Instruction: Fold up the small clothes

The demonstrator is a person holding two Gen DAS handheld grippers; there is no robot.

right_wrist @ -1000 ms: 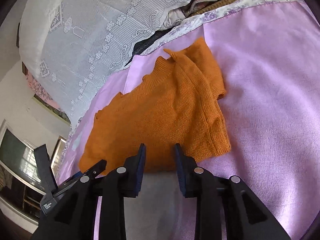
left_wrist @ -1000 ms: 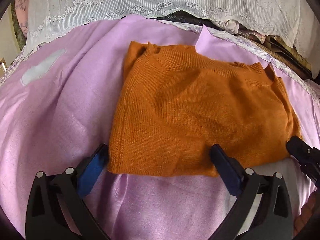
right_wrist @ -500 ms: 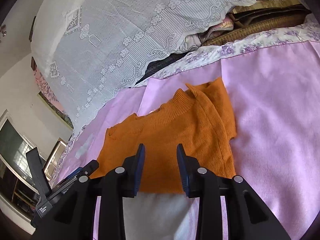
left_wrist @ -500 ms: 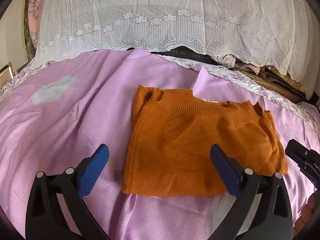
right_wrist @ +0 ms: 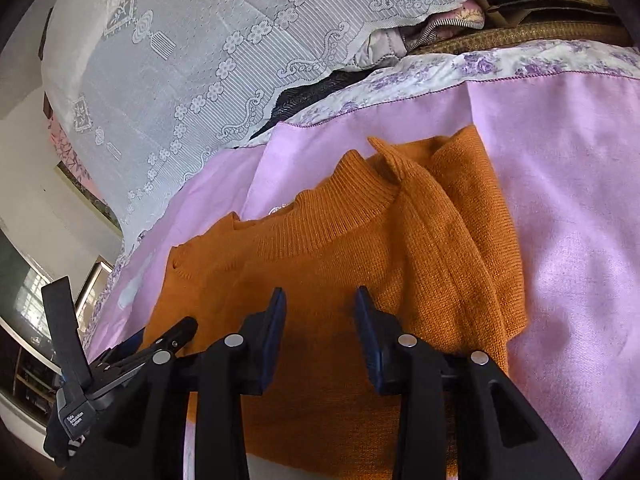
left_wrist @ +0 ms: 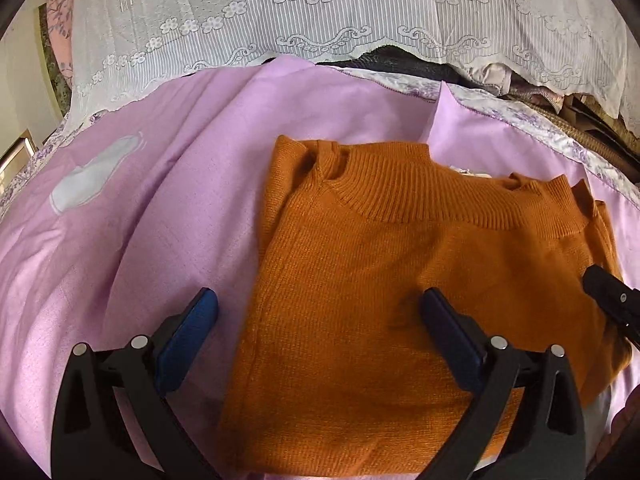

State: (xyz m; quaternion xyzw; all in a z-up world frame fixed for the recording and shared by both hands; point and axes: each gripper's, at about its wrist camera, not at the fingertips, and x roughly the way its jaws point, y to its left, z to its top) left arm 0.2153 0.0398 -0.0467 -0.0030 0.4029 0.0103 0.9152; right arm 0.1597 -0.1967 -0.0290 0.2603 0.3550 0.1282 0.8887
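Orange ribbed-knit sweater (left_wrist: 400, 300) lies folded flat on the lilac bedsheet (left_wrist: 140, 240), collar away from me, sleeves tucked in so the bundle stays compact. My left claw (left_wrist: 316, 324) hangs released, pads spread wide: one out over bare sheet, the other above the knit, nothing pinched. My right claw (right_wrist: 320, 320) sits over the near hem with a narrow gap between its pads, also empty. I judge both are poised at the hem because the next fold lifts it toward the collar. White lace curtain (left_wrist: 320, 12) hangs beyond.
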